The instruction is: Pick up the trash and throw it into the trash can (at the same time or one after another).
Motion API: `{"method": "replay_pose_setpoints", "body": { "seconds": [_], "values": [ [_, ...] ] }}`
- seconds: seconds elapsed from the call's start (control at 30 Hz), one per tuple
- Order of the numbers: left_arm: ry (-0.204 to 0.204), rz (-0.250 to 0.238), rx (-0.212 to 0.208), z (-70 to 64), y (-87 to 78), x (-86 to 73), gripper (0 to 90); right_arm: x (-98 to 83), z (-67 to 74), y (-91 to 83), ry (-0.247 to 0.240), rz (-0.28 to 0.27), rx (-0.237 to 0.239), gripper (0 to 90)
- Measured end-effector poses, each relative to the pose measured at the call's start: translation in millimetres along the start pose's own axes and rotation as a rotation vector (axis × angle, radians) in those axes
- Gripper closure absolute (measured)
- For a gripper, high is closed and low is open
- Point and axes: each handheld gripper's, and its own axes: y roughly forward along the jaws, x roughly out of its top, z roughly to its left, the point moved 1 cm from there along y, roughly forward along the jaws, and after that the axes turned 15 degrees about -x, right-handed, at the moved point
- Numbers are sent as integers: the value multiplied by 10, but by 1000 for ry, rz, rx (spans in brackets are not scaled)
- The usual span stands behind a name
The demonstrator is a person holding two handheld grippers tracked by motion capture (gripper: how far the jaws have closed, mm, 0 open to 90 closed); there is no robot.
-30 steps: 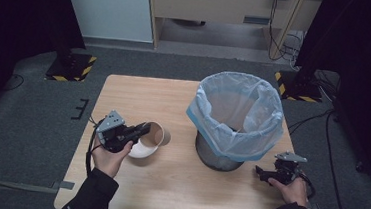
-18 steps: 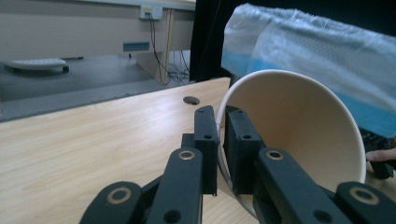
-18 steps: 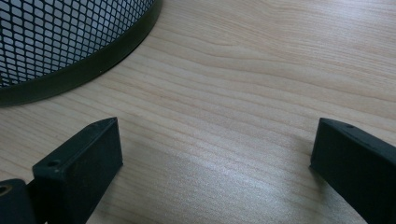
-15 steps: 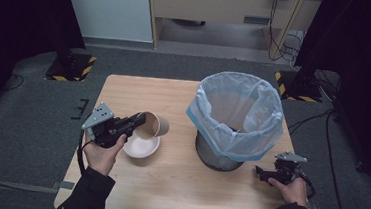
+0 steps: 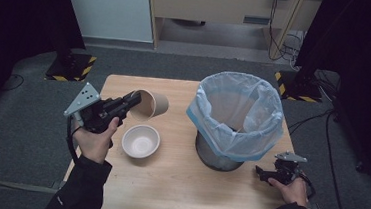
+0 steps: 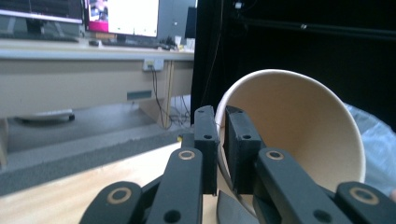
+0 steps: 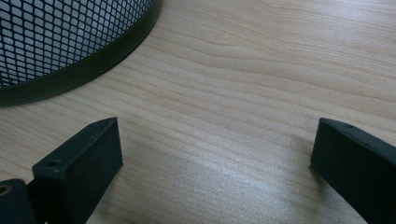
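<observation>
A brown paper cup (image 5: pixel 152 105) hangs on its side above the table, its mouth toward my left gripper (image 5: pixel 132 102), which is shut on the cup's rim. In the left gripper view the two black jaws pinch the rim of the cup (image 6: pixel 299 126), one inside and one outside. Under the cup a white bowl (image 5: pixel 141 141) rests on the wooden table (image 5: pixel 167 183). A mesh bin with a pale blue bag (image 5: pixel 236 116) stands to the right. My right gripper (image 5: pixel 263 175) lies low on the table near the bin's base, jaws wide apart with bare wood between them (image 7: pixel 215 154).
The bin's dark mesh base (image 7: pixel 60 51) is just left of and beyond my right gripper. Beyond the table there are grey carpet, yellow-black striped stand feet (image 5: pixel 71 66) and cables. The table's front half in the middle holds nothing but wood.
My left hand has lifted the paper cup up off the table beside the bowl and carried it a little toward the far side. The right gripper has stayed put.
</observation>
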Motion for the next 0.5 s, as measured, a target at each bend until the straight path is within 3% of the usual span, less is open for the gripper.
{"method": "replay_pose_setpoints", "body": {
  "seconds": [0.2, 0.5],
  "values": [
    [35, -40, -15, -66, 69, 243, 835, 0, 0, 0, 0, 0, 0, 23],
    [67, -70, -42, -160, 202, 433, 836, 0, 0, 0, 0, 0, 0, 23]
  ]
}}
